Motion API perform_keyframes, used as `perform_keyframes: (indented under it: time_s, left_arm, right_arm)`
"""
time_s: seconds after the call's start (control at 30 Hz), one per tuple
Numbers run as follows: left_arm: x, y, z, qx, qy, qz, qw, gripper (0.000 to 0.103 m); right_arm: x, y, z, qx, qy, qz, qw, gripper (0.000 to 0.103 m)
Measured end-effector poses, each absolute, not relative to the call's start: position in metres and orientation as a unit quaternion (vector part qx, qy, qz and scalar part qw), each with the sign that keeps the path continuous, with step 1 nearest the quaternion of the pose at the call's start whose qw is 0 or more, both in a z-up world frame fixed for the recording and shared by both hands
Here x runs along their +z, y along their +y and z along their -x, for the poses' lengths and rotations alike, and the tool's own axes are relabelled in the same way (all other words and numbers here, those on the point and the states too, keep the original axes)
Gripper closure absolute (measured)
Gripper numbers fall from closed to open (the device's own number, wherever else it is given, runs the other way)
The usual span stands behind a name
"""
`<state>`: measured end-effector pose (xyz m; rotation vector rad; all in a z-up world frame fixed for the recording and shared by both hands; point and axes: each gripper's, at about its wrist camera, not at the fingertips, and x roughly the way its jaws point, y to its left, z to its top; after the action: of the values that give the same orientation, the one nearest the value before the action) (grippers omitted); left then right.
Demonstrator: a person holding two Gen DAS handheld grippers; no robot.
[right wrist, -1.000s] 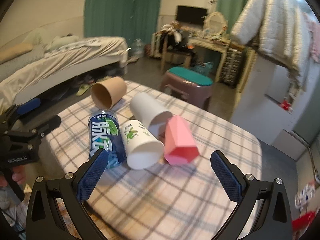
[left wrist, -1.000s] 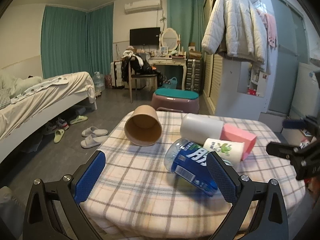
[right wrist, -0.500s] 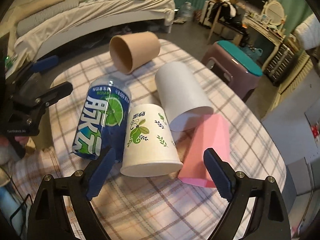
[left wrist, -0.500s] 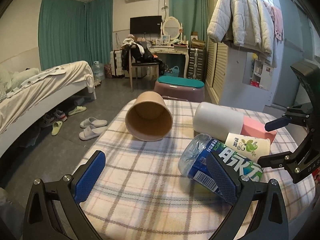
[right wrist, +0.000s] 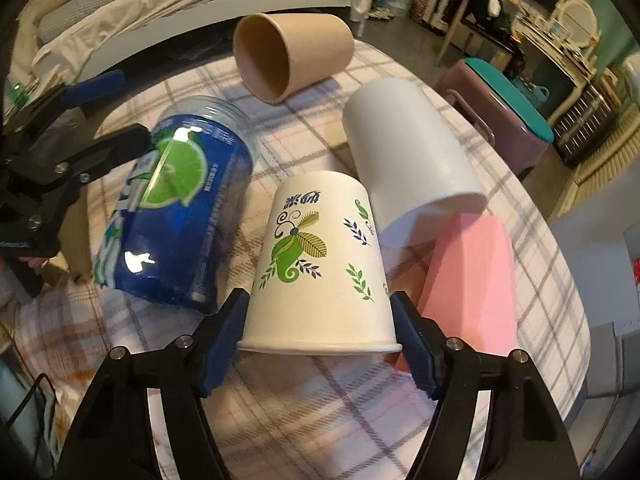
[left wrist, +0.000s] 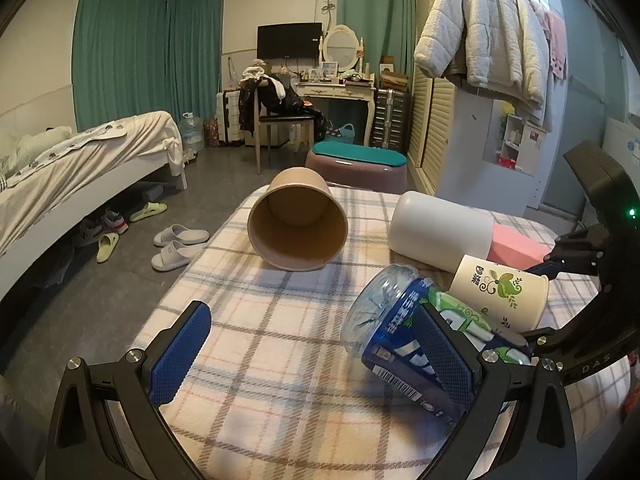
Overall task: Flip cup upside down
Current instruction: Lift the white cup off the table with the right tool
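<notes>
A white paper cup with green leaf print (right wrist: 324, 256) lies on its side on the plaid tablecloth, rim toward my right gripper; it also shows in the left wrist view (left wrist: 500, 294). My right gripper (right wrist: 320, 340) has its blue pads on both sides of the cup's rim end, touching or nearly touching; a firm grip cannot be told. My left gripper (left wrist: 316, 364) is open and empty low over the table's near edge, its right finger (left wrist: 444, 356) in front of a blue bottle (left wrist: 404, 328).
A brown paper cup (left wrist: 298, 226), a tall white cup (left wrist: 438, 230) and a pink block (right wrist: 468, 268) lie on the table around the printed cup. The blue bottle (right wrist: 172, 208) lies just left of it. Tablecloth (left wrist: 272, 344) edge drops off at left.
My right gripper has moved in low toward the printed cup and narrowed around its rim end. My left gripper has moved closer to the table and the bottle.
</notes>
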<state>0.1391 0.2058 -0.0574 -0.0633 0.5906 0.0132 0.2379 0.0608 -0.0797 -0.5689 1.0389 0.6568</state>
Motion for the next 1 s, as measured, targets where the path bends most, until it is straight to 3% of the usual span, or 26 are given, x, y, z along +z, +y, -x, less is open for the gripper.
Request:
perform_keyframes:
  time_s: [0.2,0.63,1.0]
  left_arm:
    - [-0.046,0.208,-0.127,-0.004,0.274,0.045,0.961,0.000]
    - [-0.031,0.198,-0.086,-0.063,0.256,0.049,0.963,0.000]
    - [-0.030,0.198,-0.067,-0.060,0.262,0.033,0.963,0.000]
  right_arm:
    - [-0.063,0.053,-0.215,0.236,0.473,0.230,0.817,0.034]
    - [-0.050,0.021,-0.113,-0.004,0.428,0.046,0.903,0.034]
    - [-0.074,0.024,-0.105,-0.043,0.421,0.030,0.905,0.032]
